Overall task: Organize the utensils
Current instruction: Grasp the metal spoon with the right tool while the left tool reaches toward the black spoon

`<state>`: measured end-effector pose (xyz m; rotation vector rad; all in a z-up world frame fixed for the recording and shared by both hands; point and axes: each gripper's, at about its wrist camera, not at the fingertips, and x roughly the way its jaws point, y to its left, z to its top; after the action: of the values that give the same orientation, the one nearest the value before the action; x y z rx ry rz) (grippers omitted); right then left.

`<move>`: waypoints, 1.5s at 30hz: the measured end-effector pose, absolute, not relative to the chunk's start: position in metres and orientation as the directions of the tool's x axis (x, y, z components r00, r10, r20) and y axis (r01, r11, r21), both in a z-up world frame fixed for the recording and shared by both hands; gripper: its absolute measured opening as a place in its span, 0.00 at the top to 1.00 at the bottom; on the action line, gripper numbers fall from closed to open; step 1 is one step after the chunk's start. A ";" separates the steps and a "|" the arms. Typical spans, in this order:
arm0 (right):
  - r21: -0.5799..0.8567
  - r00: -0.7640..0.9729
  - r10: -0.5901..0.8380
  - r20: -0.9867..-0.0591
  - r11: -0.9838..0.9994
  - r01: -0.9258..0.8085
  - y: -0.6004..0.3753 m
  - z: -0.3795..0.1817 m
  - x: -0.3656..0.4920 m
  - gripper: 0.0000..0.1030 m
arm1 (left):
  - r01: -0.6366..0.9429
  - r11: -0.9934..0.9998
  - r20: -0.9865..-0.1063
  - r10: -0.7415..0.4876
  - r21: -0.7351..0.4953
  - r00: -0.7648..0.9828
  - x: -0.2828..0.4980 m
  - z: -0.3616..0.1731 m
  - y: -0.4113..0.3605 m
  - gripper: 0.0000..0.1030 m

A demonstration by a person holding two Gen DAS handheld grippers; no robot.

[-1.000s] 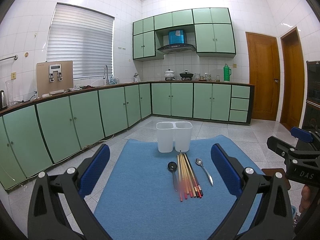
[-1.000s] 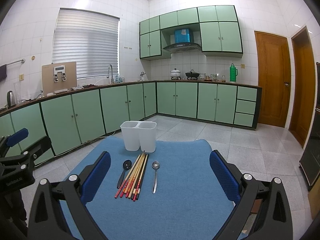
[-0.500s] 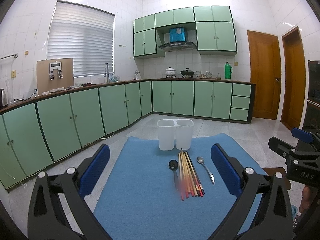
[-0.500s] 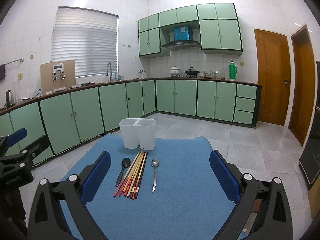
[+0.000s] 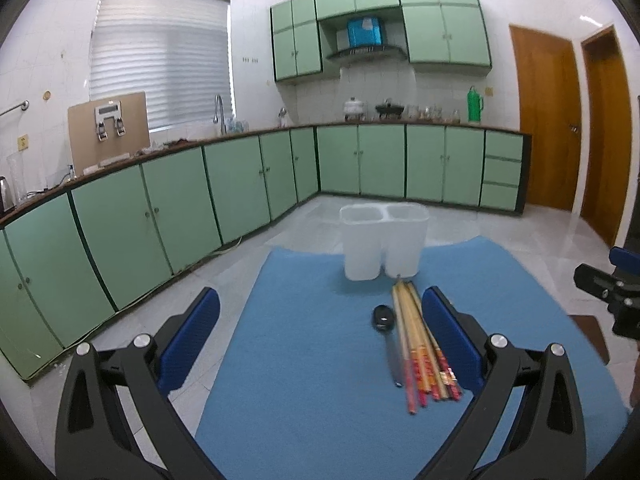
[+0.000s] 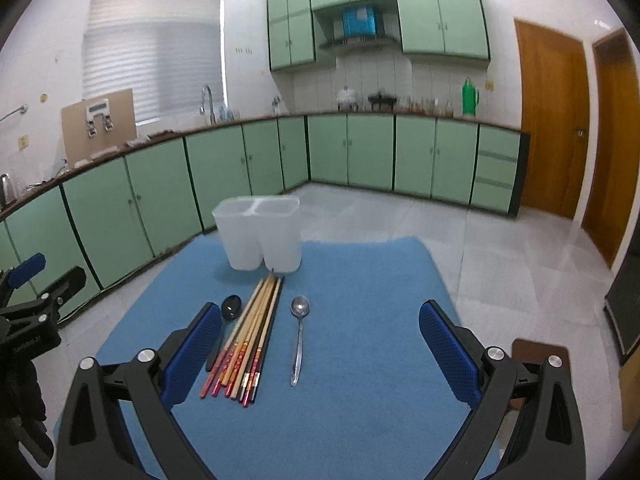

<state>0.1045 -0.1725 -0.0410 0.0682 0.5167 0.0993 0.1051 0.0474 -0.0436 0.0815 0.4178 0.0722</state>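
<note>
A bundle of chopsticks (image 6: 250, 338) lies on the blue mat (image 6: 360, 360), tips toward a white two-compartment holder (image 6: 260, 238) at the mat's far edge. A black spoon (image 6: 226, 320) lies left of the bundle, a silver spoon (image 6: 299, 336) right of it. My right gripper (image 6: 320, 350) is open and empty, above the mat near the silver spoon. My left gripper (image 5: 320, 336) is open and empty; in its view the chopsticks (image 5: 420, 348) and black spoon (image 5: 386, 332) lie by its right finger, before the holder (image 5: 382, 240). The silver spoon is hidden there.
Green floor cabinets (image 6: 160, 200) run along the left and back walls. Tiled floor (image 6: 500, 260) surrounds the mat. Wooden doors (image 6: 552, 120) are at the right. A brown board (image 6: 540, 350) lies right of the mat.
Both grippers have moved forward and lower toward the utensils. The left gripper's view has shifted left, so the utensils now sit by its right finger. Both stay open.
</note>
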 end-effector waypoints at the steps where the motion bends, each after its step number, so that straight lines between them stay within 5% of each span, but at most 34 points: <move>1: 0.096 0.854 0.114 -0.508 0.992 -0.075 -0.173 -0.046 0.115 0.06 | -0.054 0.994 -0.423 0.092 0.100 0.902 0.117 -0.049 0.050 0.05; 9: 0.147 0.706 0.180 -0.685 0.983 -0.109 -0.161 -0.108 0.223 0.09 | -0.043 0.993 -0.577 0.101 0.114 0.810 0.194 -0.101 0.065 0.05; 21: 0.165 0.522 0.228 -0.822 0.972 -0.165 -0.141 -0.173 0.301 0.39 | -0.038 0.995 -0.658 0.087 0.088 0.748 0.242 -0.139 0.069 0.05; 25: 0.157 0.512 0.225 -0.829 0.972 -0.172 -0.139 -0.175 0.307 0.55 | -0.009 0.997 -0.675 0.055 0.072 0.736 0.254 -0.145 0.059 0.05; 27: 0.149 0.512 0.226 -0.829 0.971 -0.187 -0.138 -0.174 0.308 0.72 | 0.009 0.998 -0.682 0.038 0.065 0.731 0.261 -0.149 0.052 0.05; 45: 0.174 0.516 0.252 -0.819 0.965 -0.196 -0.144 -0.174 0.302 0.72 | 0.086 0.994 -0.793 0.000 0.067 0.609 0.284 -0.191 0.021 0.05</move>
<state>0.3017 -0.1438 -0.1745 0.0625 0.9933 0.2692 0.2839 0.0208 -0.1914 0.1017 0.9146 -0.0497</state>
